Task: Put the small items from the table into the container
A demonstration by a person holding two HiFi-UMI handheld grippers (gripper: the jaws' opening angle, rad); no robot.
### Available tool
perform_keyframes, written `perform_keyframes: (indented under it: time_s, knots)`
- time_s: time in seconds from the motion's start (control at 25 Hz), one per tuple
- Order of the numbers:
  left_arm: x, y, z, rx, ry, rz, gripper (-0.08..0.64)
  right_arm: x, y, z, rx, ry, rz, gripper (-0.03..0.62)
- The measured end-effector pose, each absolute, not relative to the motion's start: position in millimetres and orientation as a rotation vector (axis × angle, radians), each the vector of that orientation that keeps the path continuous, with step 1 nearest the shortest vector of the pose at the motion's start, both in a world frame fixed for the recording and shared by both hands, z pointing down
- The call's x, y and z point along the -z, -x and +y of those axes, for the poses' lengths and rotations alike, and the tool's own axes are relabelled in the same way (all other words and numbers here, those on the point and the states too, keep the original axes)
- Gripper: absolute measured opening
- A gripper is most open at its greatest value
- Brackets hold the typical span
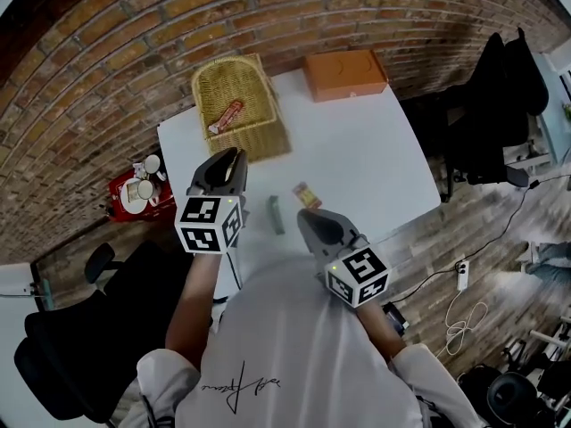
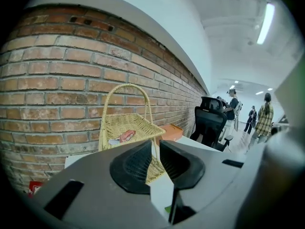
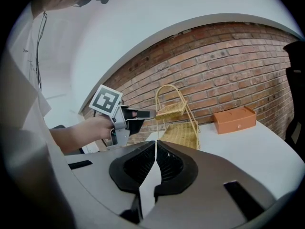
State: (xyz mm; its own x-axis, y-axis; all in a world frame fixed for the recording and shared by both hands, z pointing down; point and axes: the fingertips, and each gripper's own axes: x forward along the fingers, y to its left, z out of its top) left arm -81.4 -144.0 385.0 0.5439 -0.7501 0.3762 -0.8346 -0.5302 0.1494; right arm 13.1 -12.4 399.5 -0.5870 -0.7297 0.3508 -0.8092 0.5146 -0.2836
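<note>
Slim green packet [image 1: 277,214] flat on the white table [image 1: 375,159] at frame centre in the head view, long axis running top to bottom. Lies between the two grippers: close to the left of the right gripper [image 1: 305,217], farther from the left gripper [image 1: 234,157]. Small yellow-and-pink packet [image 1: 306,194] just above the right gripper's tip. Right jaws clenched together, empty. Left jaws slightly parted with nothing between, pointing at the wicker basket [image 1: 241,105] at upper centre-left, red packet [image 1: 226,117] already inside. Probably an easier reach for the right hand.
</note>
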Motion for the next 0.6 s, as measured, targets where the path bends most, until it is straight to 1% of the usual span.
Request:
perform_keyframes:
  time_s: [0.6]
  knots:
    - [-422, 72, -86, -0.421, -2.407, -1.231, 0.039, -397, -8, -3, -0.630, -1.277, -2.608, 0.023]
